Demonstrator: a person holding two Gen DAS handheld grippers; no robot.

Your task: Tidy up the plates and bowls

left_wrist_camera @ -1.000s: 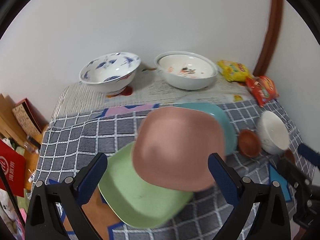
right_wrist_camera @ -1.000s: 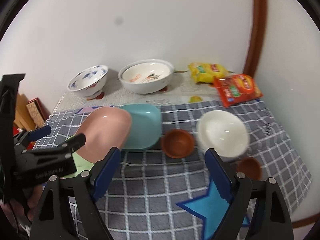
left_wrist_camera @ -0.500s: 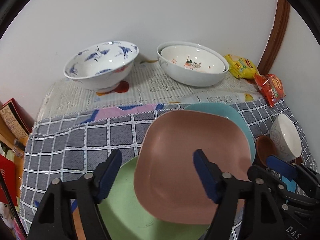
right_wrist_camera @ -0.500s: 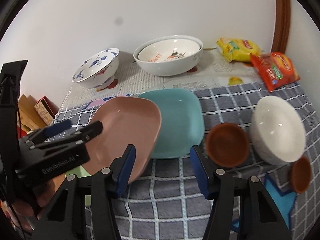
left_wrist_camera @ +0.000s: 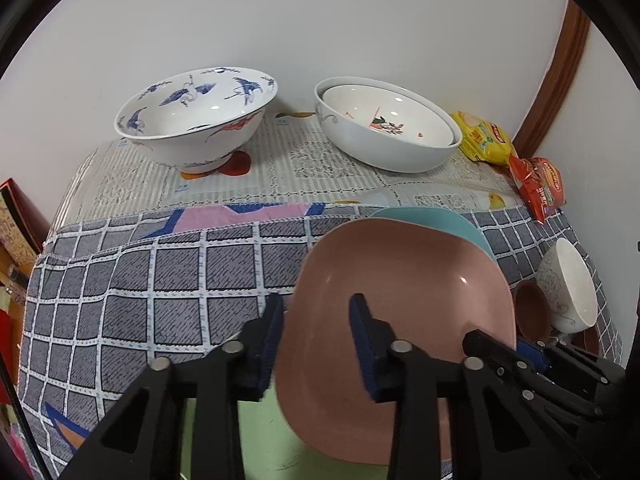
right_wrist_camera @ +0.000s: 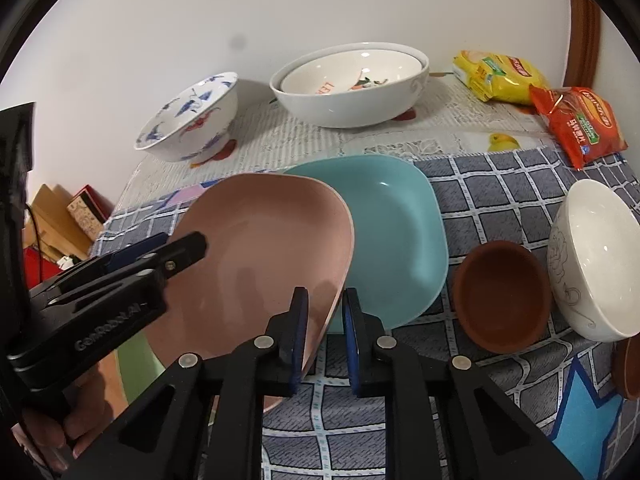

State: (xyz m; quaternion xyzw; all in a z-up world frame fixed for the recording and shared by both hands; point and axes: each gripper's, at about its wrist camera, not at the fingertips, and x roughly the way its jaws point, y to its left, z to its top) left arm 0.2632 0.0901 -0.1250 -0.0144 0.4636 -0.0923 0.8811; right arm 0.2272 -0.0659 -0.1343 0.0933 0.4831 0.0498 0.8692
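A pink plate (left_wrist_camera: pixel 404 304) (right_wrist_camera: pixel 260 256) lies tilted over a green plate (left_wrist_camera: pixel 260 432) (right_wrist_camera: pixel 134 364) and overlaps a teal plate (right_wrist_camera: pixel 392 232) (left_wrist_camera: pixel 436 220). My left gripper (left_wrist_camera: pixel 316 320) straddles the pink plate's left rim, its jaws narrowed with a gap still showing. My right gripper (right_wrist_camera: pixel 324 312) straddles the plate's right rim, jaws nearly closed on it. A brown bowl (right_wrist_camera: pixel 500 288) and a white bowl (right_wrist_camera: pixel 592 256) stand right of the teal plate.
A blue-patterned bowl (left_wrist_camera: pixel 196 116) and two nested white bowls (left_wrist_camera: pixel 388 124) stand at the back by the wall. Yellow (right_wrist_camera: pixel 500 76) and red (right_wrist_camera: pixel 580 124) snack packets lie back right. Another brown dish (right_wrist_camera: pixel 628 364) sits at the right edge. Boxes (right_wrist_camera: pixel 60 220) stand left of the table.
Both grippers moved in onto the pink plate and narrowed their jaws around its opposite rims. The cameras came closer to the plates.
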